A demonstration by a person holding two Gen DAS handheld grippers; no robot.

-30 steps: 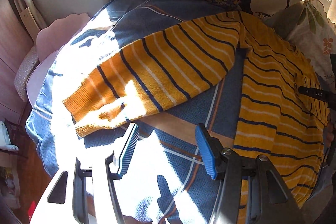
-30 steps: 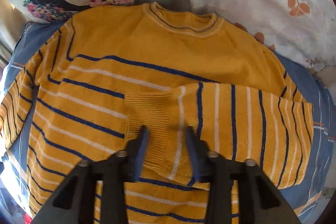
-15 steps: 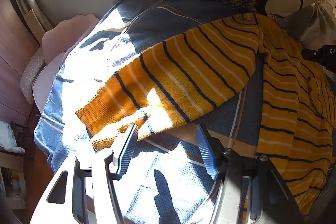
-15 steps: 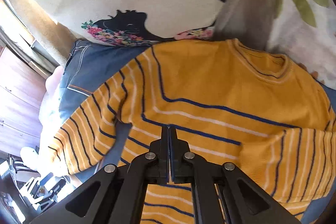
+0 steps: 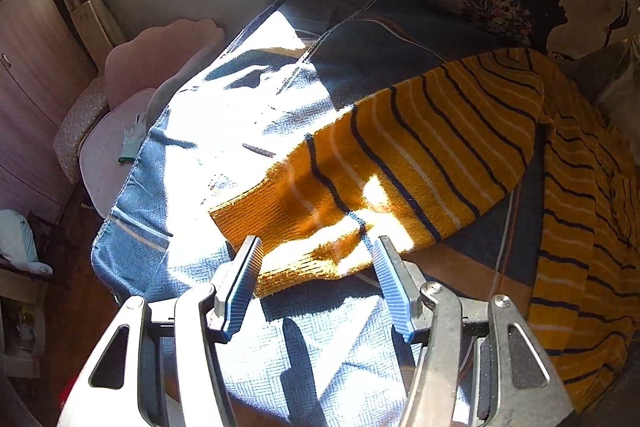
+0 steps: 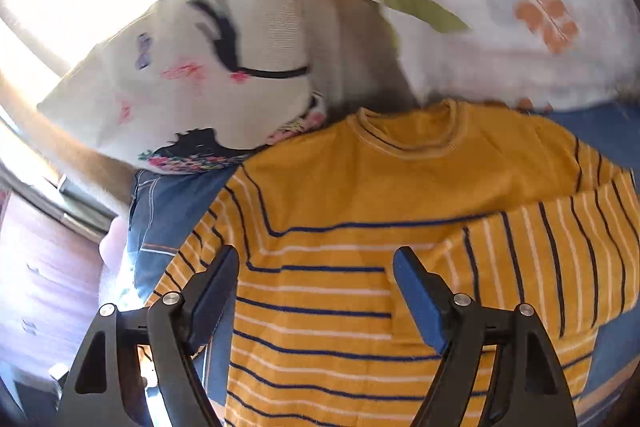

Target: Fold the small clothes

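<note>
Change: left gripper (image 5: 316, 281) has closed in on the outstretched sleeve cuff (image 5: 296, 247) since 0.5 s ago; right gripper (image 6: 316, 295), shut then, now stands spread.
Left fingers: wide apart, blue pads either side of the cuff's near edge, gripping nothing.
Right fingers: apart, hovering above the sweater's chest, gripping nothing.
Sweater (image 6: 360, 219): yellow with navy and white stripes, flat on the blue bedspread (image 5: 304, 347); one sleeve folded across the chest, the other stretched out to the left.
Far side: printed pillow (image 6: 180, 67) beyond the collar.
</note>
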